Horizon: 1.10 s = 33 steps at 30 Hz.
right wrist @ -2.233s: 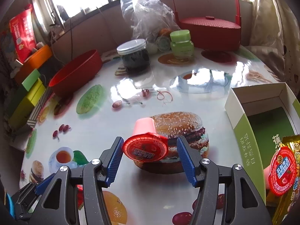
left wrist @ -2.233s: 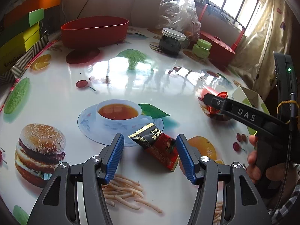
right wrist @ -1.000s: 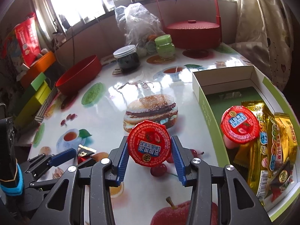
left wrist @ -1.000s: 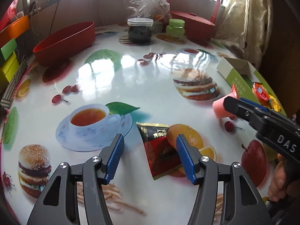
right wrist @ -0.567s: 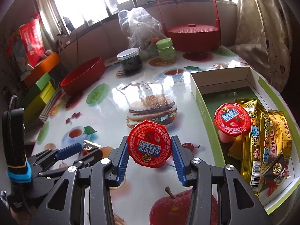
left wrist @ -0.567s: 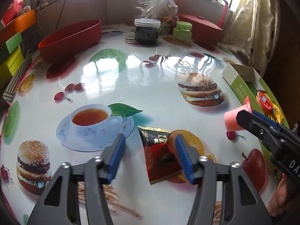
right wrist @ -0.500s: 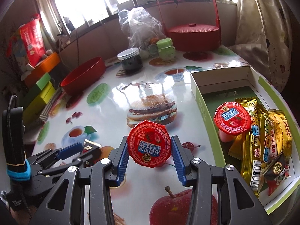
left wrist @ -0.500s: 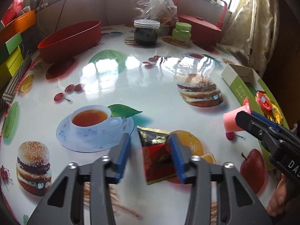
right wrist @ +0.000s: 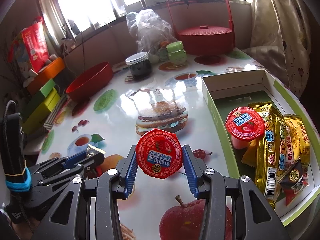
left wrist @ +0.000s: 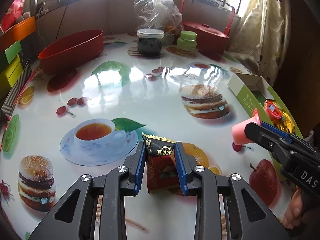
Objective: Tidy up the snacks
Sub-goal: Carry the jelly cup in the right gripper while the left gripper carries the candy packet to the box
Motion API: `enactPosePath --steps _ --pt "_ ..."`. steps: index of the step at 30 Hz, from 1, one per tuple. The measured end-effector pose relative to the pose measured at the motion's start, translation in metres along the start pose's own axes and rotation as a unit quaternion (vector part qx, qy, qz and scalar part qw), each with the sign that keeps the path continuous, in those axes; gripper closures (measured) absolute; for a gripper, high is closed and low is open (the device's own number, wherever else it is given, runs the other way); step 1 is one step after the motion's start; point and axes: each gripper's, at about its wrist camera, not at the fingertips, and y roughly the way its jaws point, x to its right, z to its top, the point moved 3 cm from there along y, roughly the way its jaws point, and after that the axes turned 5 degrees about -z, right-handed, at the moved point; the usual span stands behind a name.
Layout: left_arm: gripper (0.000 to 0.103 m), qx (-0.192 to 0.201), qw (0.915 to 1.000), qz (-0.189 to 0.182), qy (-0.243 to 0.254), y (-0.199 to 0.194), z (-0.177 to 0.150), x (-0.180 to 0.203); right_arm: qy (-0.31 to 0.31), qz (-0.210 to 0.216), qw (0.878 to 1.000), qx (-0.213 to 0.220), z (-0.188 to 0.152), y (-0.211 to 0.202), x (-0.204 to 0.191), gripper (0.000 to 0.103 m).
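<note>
A black and red snack packet [left wrist: 160,164] lies on the printed table between the blue pads of my left gripper [left wrist: 160,147]. Its jaws are closing and both pads touch the packet's sides. My right gripper [right wrist: 160,149] is shut on a pink jelly cup with a red foil lid [right wrist: 159,153], held above the table left of the green and white box [right wrist: 212,108]. In the left wrist view that cup [left wrist: 241,133] shows at the right. The box holds another jelly cup [right wrist: 245,124] and several gold packets [right wrist: 280,140].
At the far side stand a red bowl [left wrist: 72,50], a dark jar [left wrist: 150,42], a green jar [left wrist: 187,41], a plastic bag [left wrist: 158,10] and a red lidded basket [left wrist: 206,36]. Coloured boxes [left wrist: 10,60] are stacked at the left edge. A curtain hangs at the right.
The left jaws have narrowed from wide apart onto the packet. The right gripper lifted the jelly cup off the table earlier, brought it nearer the box and now holds still.
</note>
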Motion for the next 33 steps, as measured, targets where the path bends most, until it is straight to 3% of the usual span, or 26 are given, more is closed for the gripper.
enactPosePath --steps 33 --pt "0.073 0.048 0.9947 -0.070 0.057 -0.036 0.023 0.062 0.005 -0.030 0.998 0.053 0.007 -0.059 0.018 0.060"
